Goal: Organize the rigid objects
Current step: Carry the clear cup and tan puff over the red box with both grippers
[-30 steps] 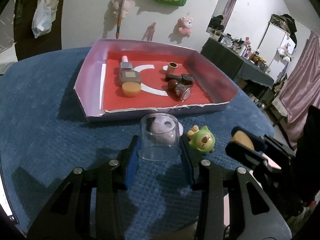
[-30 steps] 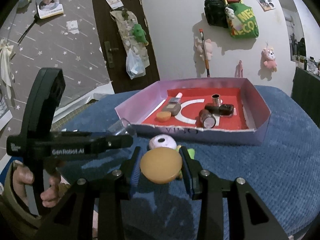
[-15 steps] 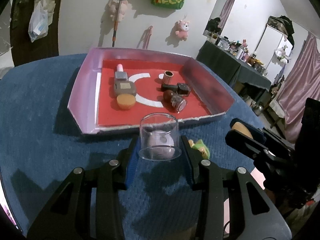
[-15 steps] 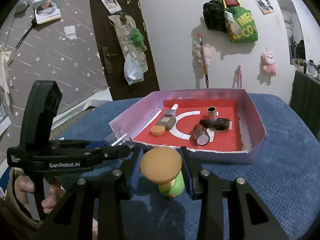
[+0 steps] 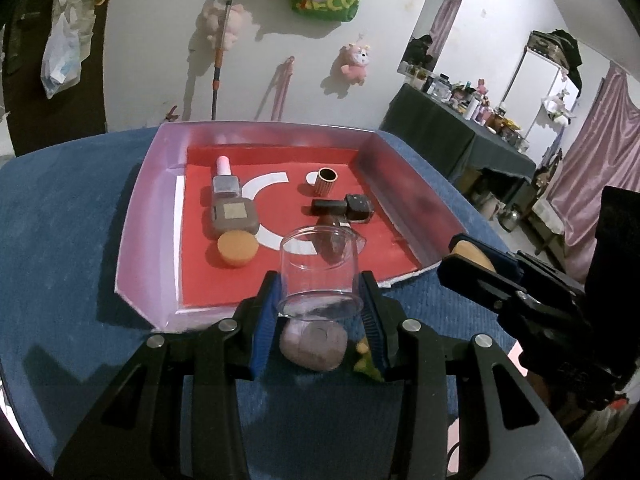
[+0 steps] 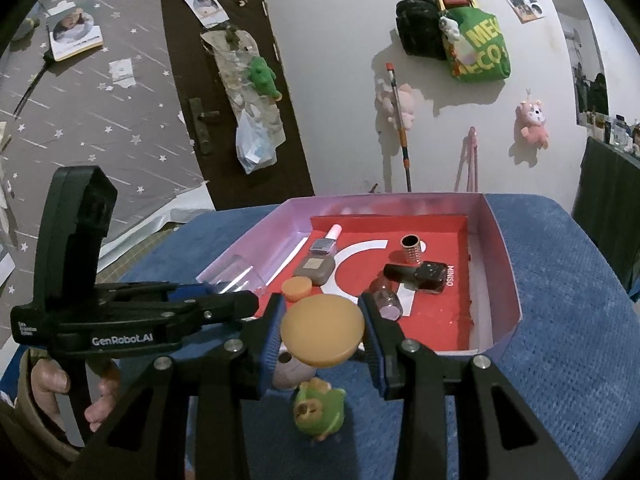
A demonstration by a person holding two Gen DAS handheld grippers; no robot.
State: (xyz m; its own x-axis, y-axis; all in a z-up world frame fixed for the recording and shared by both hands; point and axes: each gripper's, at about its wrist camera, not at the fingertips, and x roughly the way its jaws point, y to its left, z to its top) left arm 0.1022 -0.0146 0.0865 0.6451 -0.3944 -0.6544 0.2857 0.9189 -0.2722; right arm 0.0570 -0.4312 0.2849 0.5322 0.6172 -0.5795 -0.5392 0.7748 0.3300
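My left gripper (image 5: pixel 320 304) is shut on a clear plastic cup (image 5: pixel 320 268), held above the blue cloth just in front of the pink tray (image 5: pixel 148 216). My right gripper (image 6: pixel 322 332) is shut on a round orange lid (image 6: pixel 322 330), also held up near the tray's front edge. Below them on the cloth lie a mauve round container (image 5: pixel 314 344) and a green toy figure (image 6: pixel 318 410). The tray's red floor holds a brown bottle (image 5: pixel 230 210), an orange disc (image 5: pixel 237 247), a ribbed brown tube (image 5: pixel 326 182) and a black bottle (image 5: pixel 344 208).
The tray sits on a table covered with blue cloth (image 5: pixel 60 220). The left gripper shows in the right wrist view (image 6: pixel 132 320), close to the left of the lid. A dark side table with small items (image 5: pixel 460 128) stands to the right.
Both grippers have risen and moved forward toward the tray with the cup and the lid. The mauve container and green toy stayed on the cloth and now lie under the fingers.
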